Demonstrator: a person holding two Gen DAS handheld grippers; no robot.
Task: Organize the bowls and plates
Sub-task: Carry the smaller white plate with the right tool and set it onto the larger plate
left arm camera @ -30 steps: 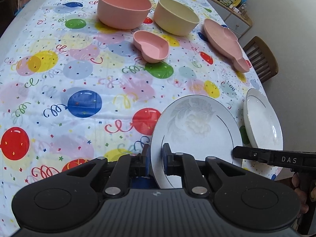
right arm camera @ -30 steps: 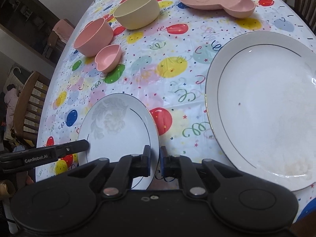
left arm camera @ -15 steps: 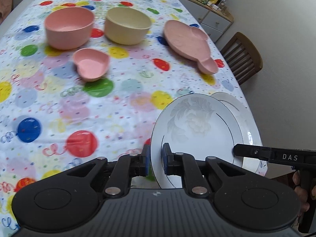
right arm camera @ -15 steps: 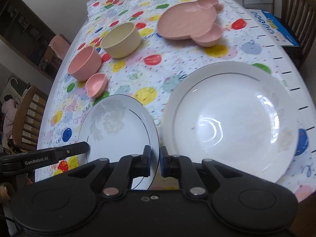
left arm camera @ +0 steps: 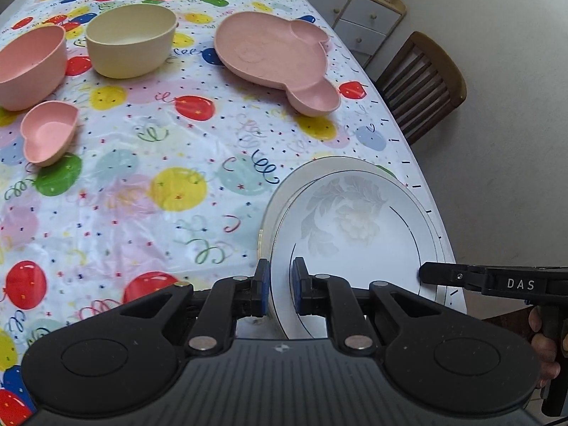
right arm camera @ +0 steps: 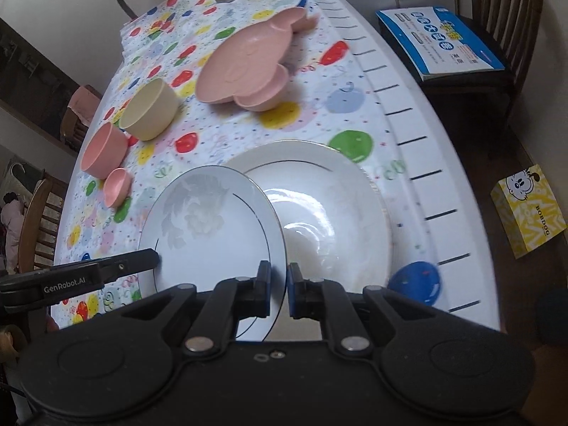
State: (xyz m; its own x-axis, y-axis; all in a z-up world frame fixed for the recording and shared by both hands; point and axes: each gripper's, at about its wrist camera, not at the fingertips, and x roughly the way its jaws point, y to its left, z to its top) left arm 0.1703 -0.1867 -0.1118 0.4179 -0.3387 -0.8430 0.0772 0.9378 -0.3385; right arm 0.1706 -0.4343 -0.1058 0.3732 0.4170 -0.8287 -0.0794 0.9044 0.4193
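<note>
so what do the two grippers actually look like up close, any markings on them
Both are matte black plastic. The left gripper and right gripper each have two angled linkage arms with silver pivot pins, round moulded discs on a ribbed body, and blue pads lining the fingers. One side arm reads "GenRobot.AI", the other "DAS", in pale lettering. No cables or sleeves are visible.

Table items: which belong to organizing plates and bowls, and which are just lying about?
Job: floral plate held by left gripper and right gripper, white plate, pink divided plate, cream bowl, pink bowl, heart bowl.

Lying about: blue box, yellow box.
</note>
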